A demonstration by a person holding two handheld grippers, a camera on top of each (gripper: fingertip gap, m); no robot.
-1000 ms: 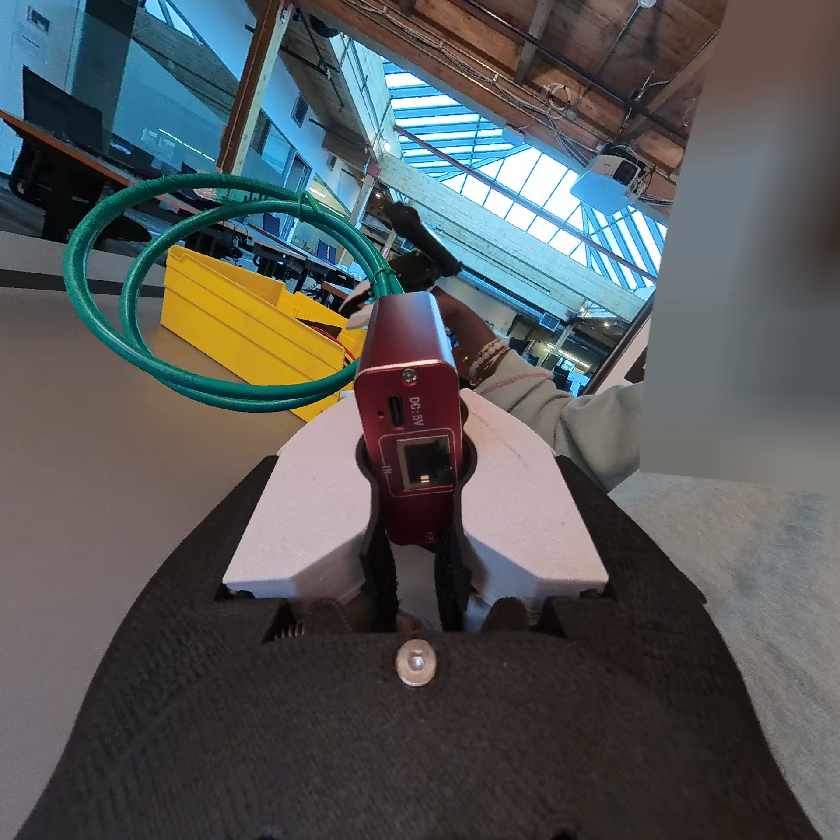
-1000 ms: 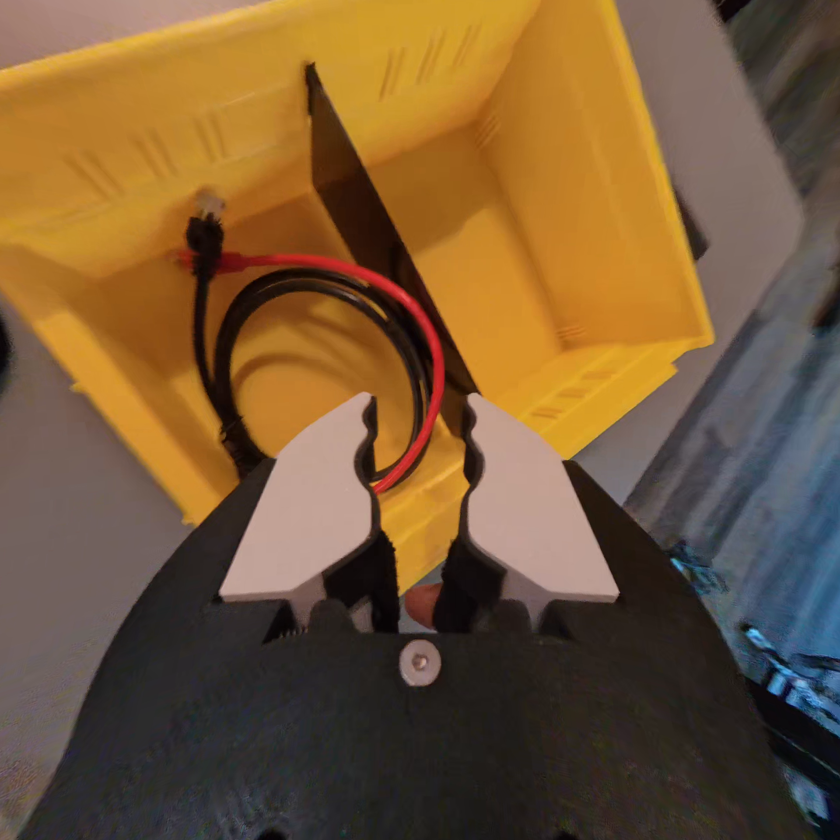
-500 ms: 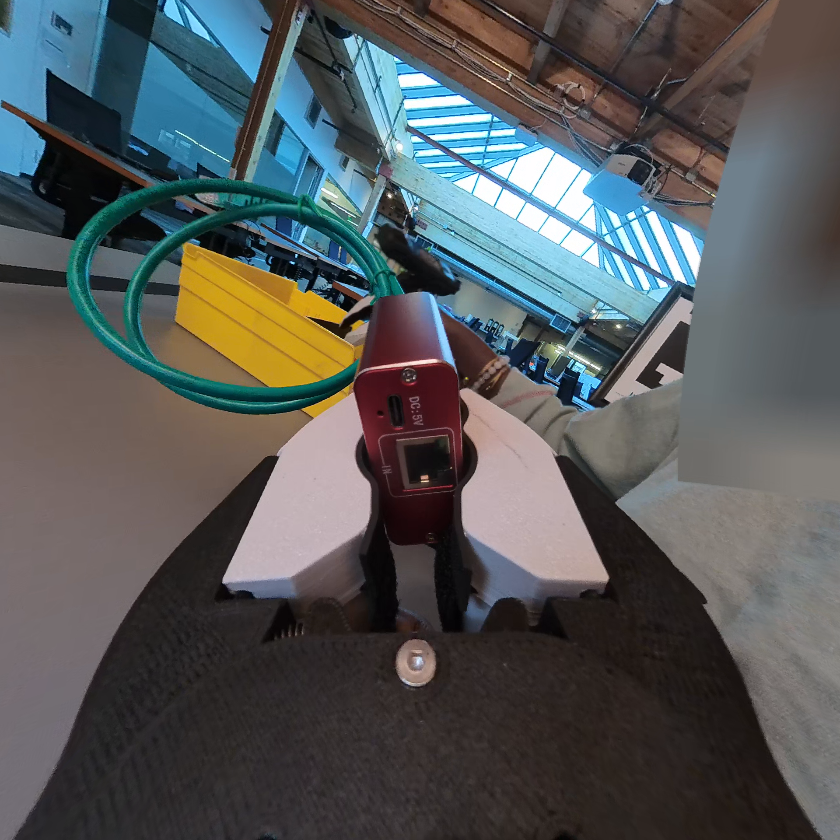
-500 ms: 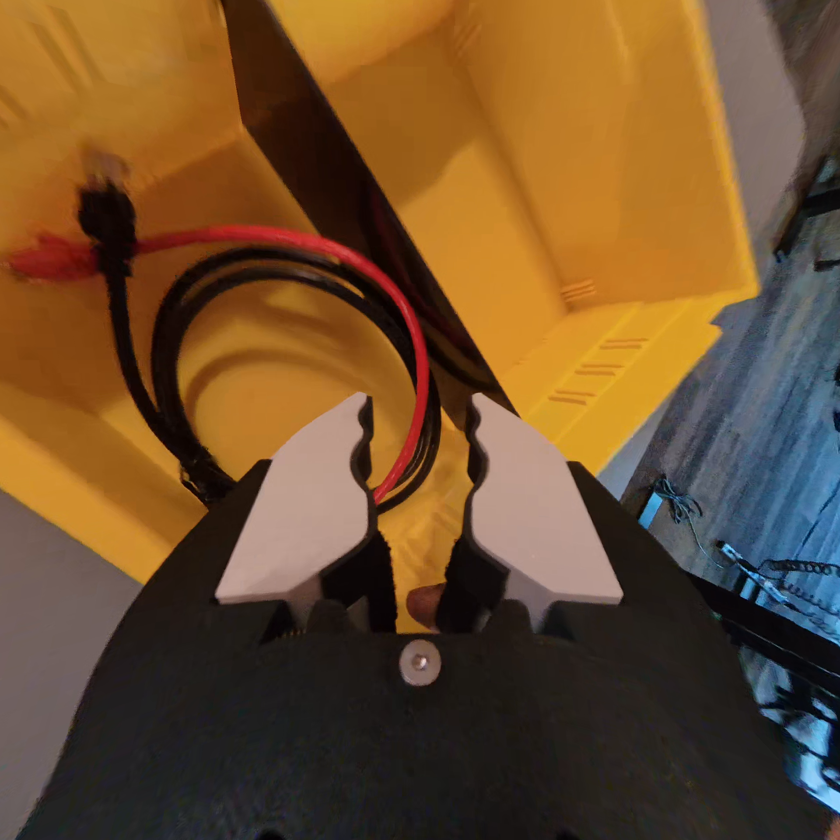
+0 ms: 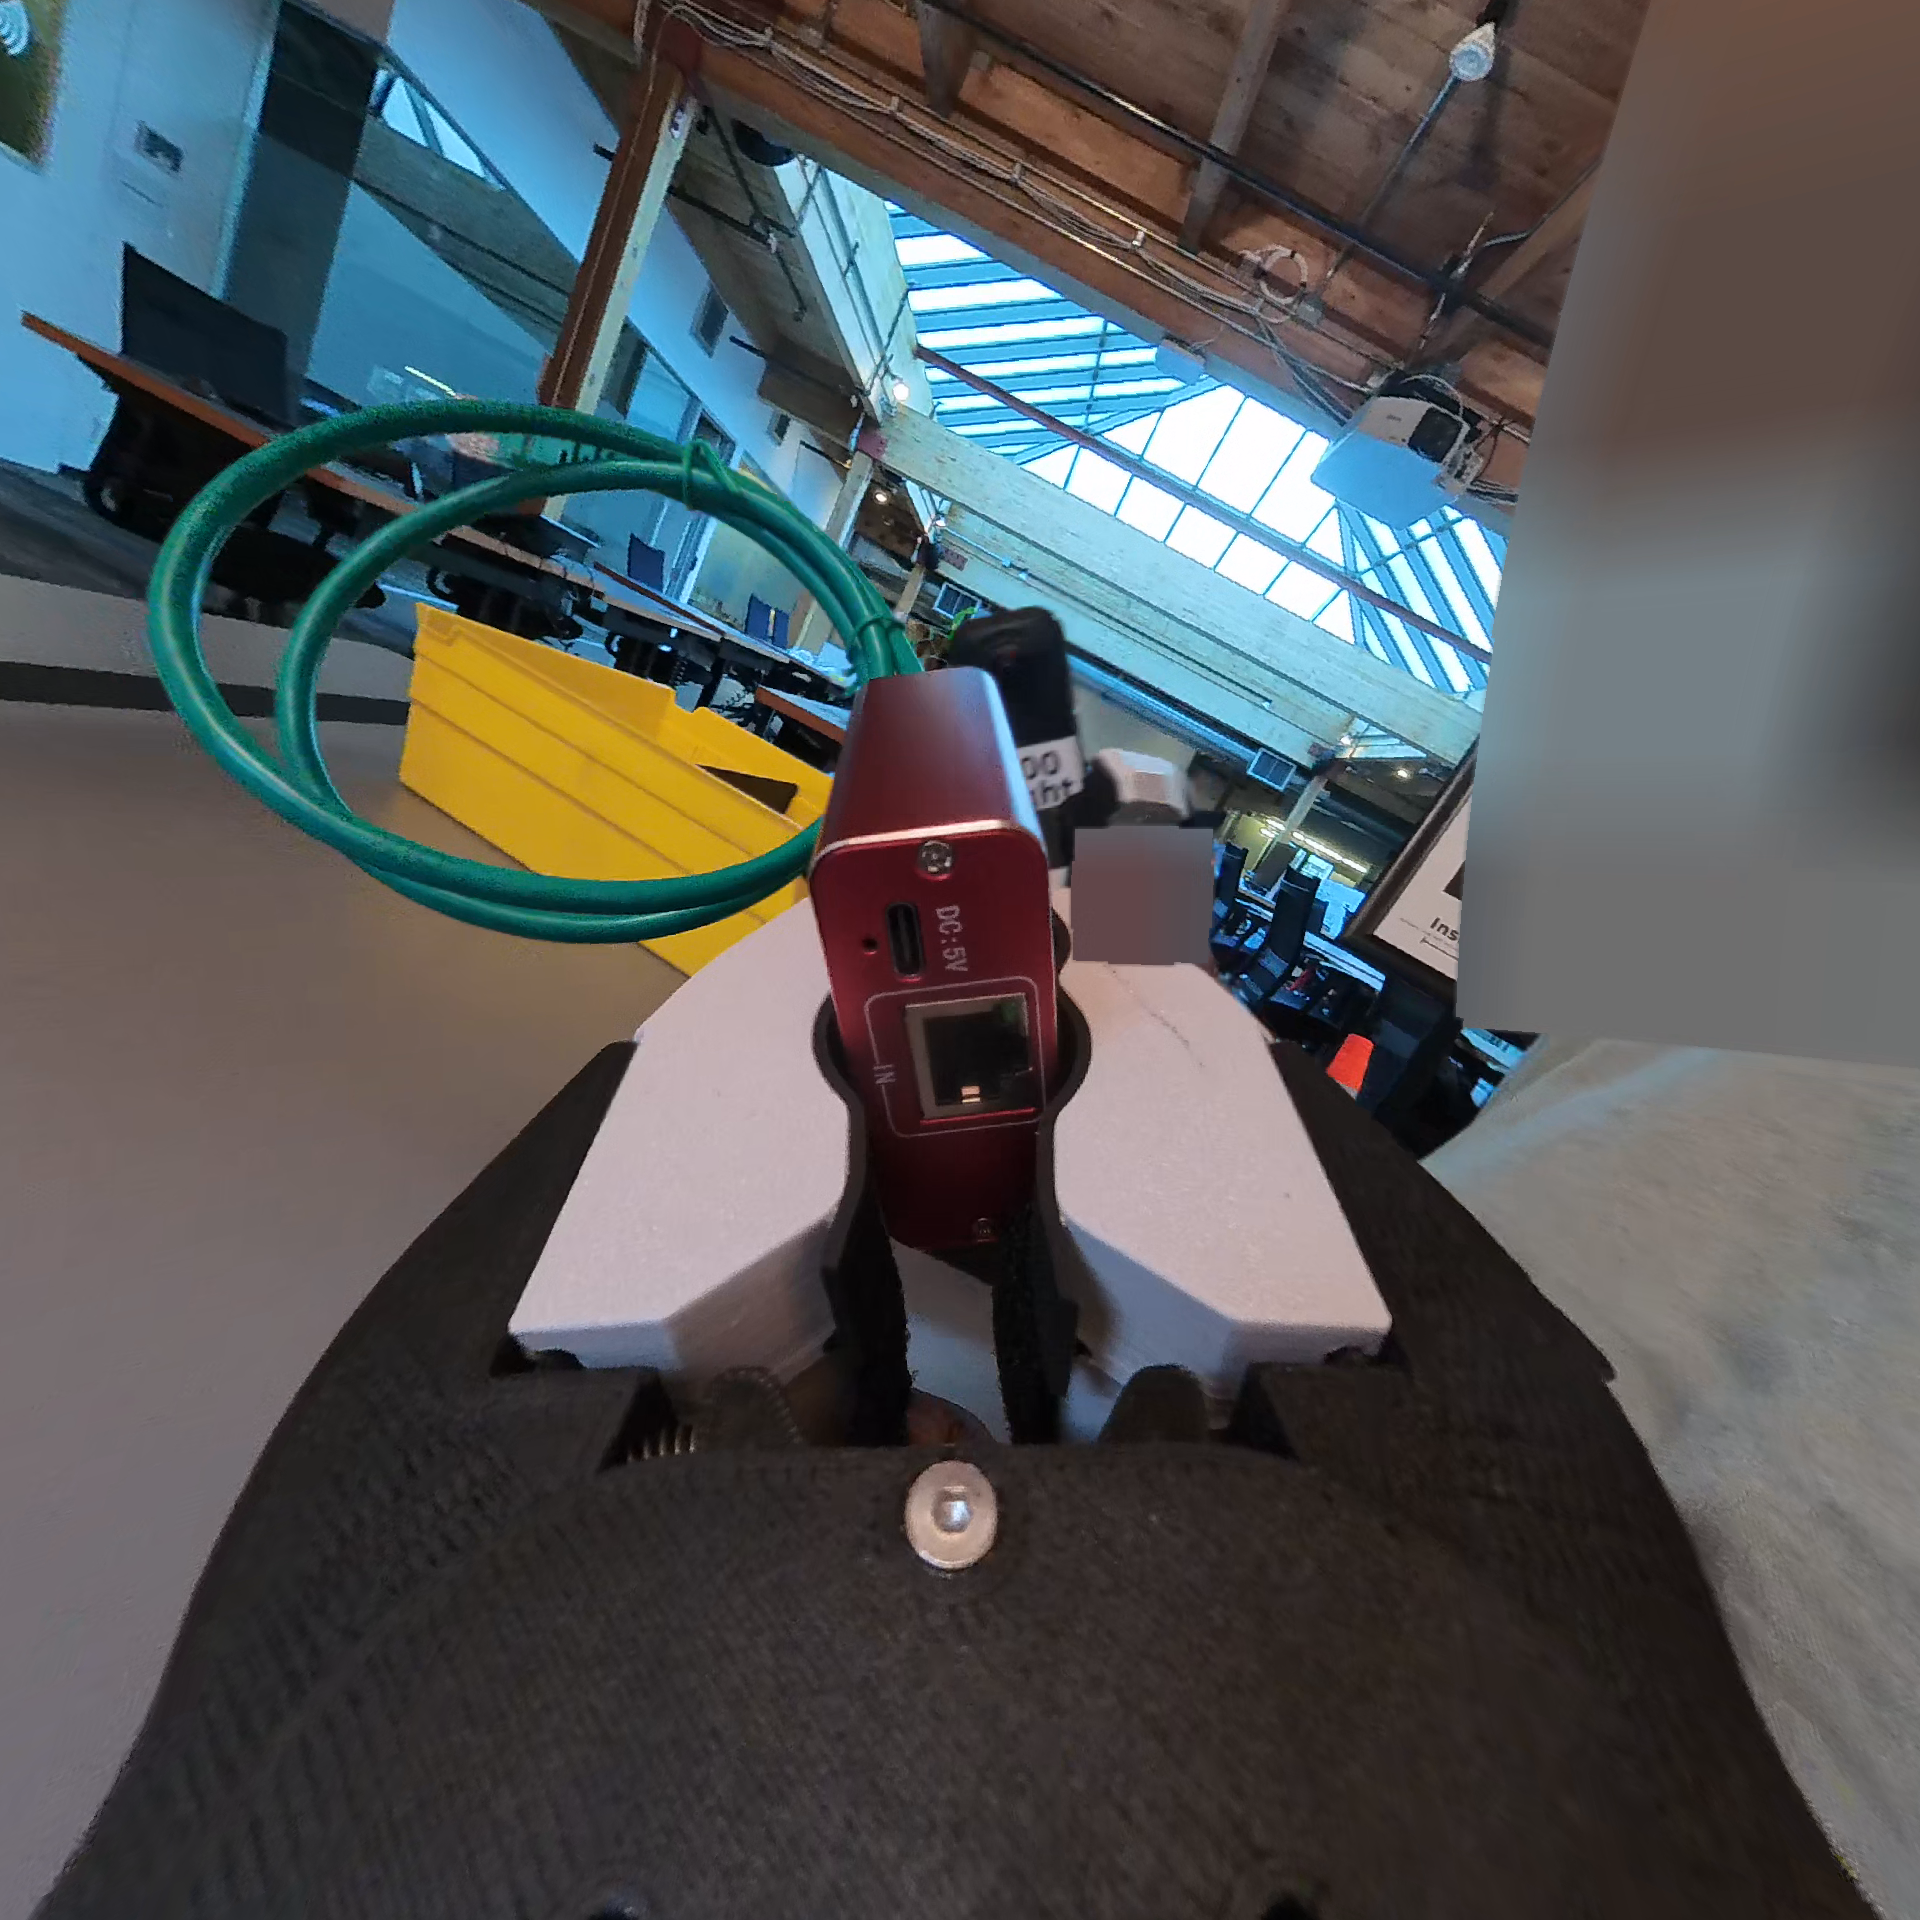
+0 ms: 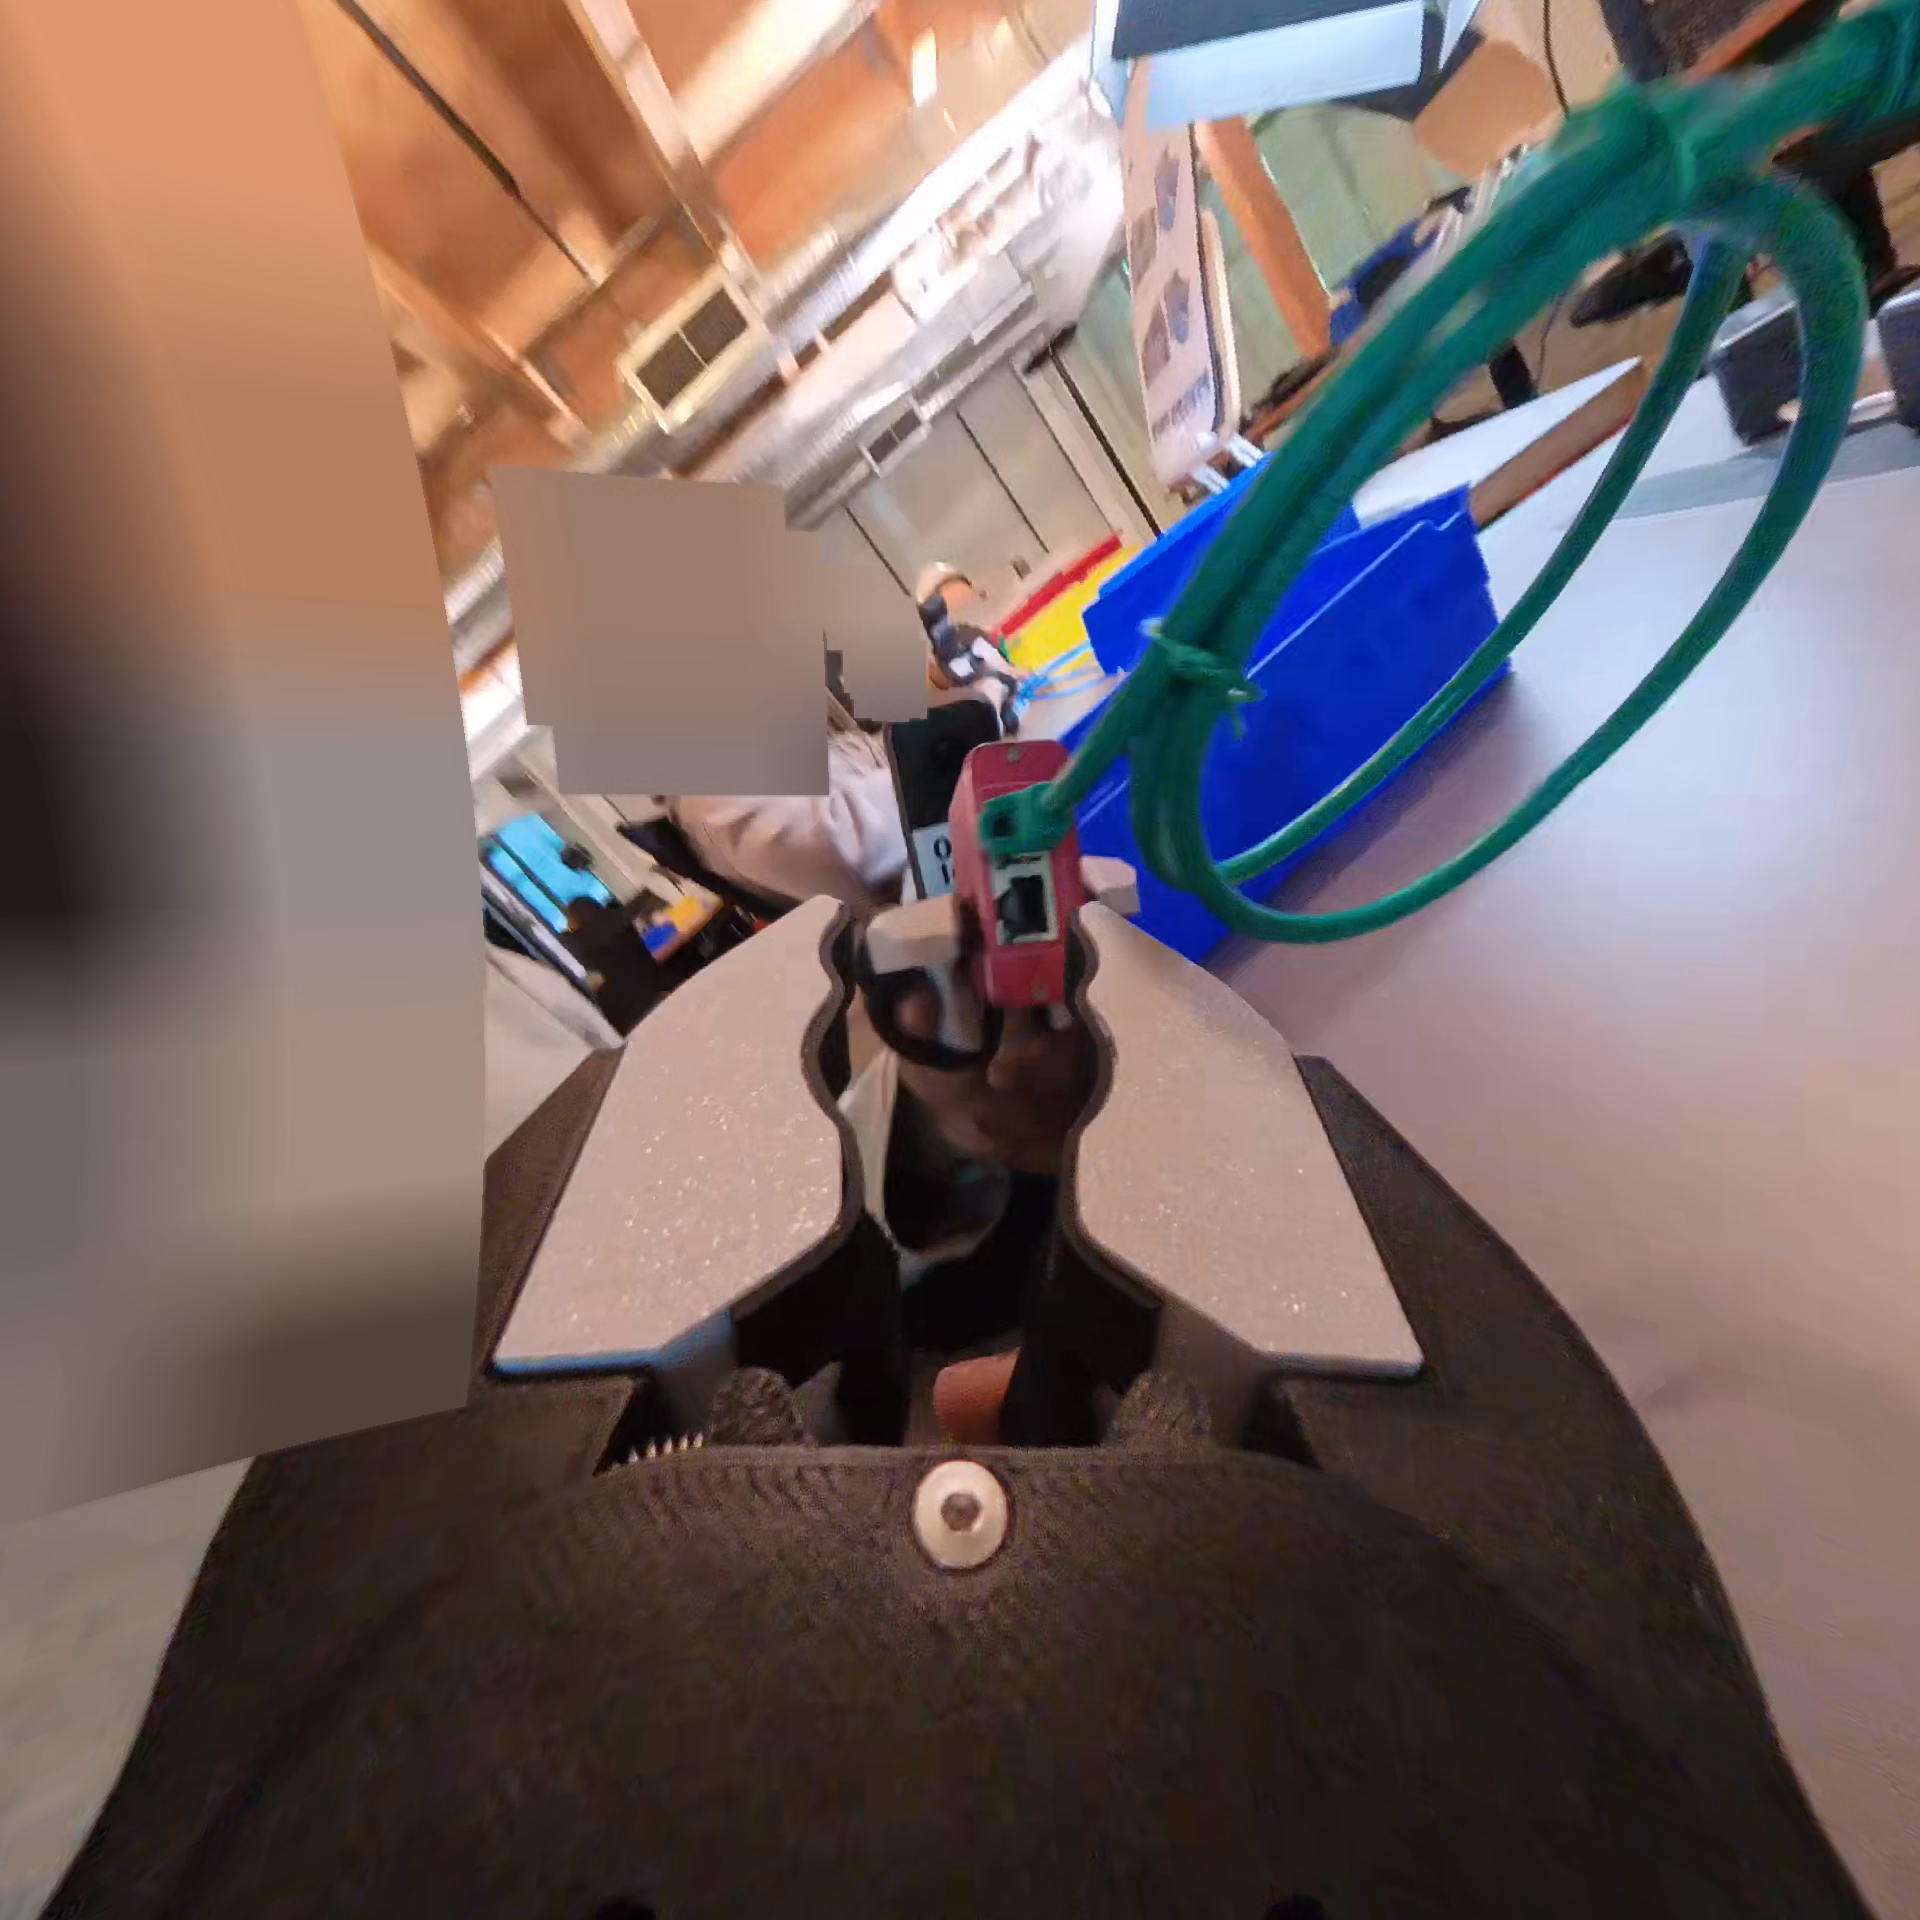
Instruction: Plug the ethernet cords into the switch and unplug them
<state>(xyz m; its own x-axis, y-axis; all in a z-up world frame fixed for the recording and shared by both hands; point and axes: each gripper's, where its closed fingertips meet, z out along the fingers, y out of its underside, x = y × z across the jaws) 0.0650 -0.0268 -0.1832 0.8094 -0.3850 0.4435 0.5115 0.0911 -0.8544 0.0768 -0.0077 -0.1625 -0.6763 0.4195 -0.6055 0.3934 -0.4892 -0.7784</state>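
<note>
Fingers [image 5: 727,1132] of left gripper [image 5: 951,1039] clamp red switch [image 5: 940,935], upright, long axis along them; green ethernet cord [image 5: 436,862] plugged in its far end. Right gripper [image 6: 961,935] fingers parted, empty, aimed at switch's free port [image 6: 1023,906] dead ahead above table [image 6: 1621,1018].

The red metal switch [image 5: 940,940] is standing on end, its near end showing one empty port. The coiled green cord [image 5: 499,665] is sitting plugged into its far end, looping out sideways.
</note>
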